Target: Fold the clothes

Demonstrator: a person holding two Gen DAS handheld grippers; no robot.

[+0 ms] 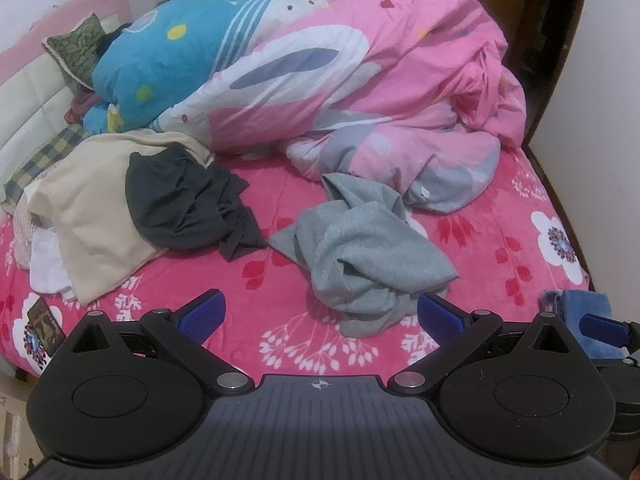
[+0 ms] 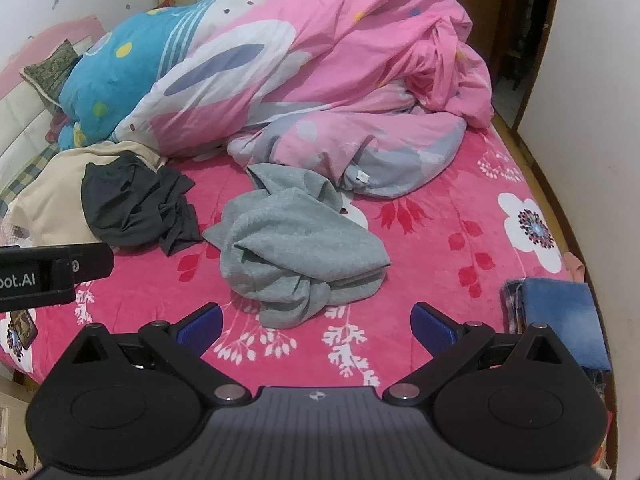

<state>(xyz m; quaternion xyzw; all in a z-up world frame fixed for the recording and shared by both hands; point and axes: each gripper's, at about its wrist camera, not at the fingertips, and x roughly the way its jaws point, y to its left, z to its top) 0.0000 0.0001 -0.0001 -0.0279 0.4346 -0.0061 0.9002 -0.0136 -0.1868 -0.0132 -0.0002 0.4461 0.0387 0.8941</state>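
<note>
Your bed with the magenta floral fleece cover fills both views, its near edge cut off behind the gripper bodies, and the rumpled pink-and-blue printed duvet is heaped across the far half, hiding whatever lies under it. At the far left sits the cream garment pile, its left side running out of the right wrist view, with the crumpled dark grey garment draped over its right flank. In the middle, just ahead of both tools, lies the bunched light grey sweatshirt; sleeves and hem are tangled and hard to make out. Bare cover stretches to its right as far as the bed's edge, where the folded blue denim piece lies near the corner, partly behind your right tool's linkage. Your left gripper hovers just short of the sweatshirt's near fold, blue pads spread wide, holding nothing. Your right gripper is likewise spread wide and empty, the sweatshirt's lowest fold sitting between and just beyond its tips.
</note>
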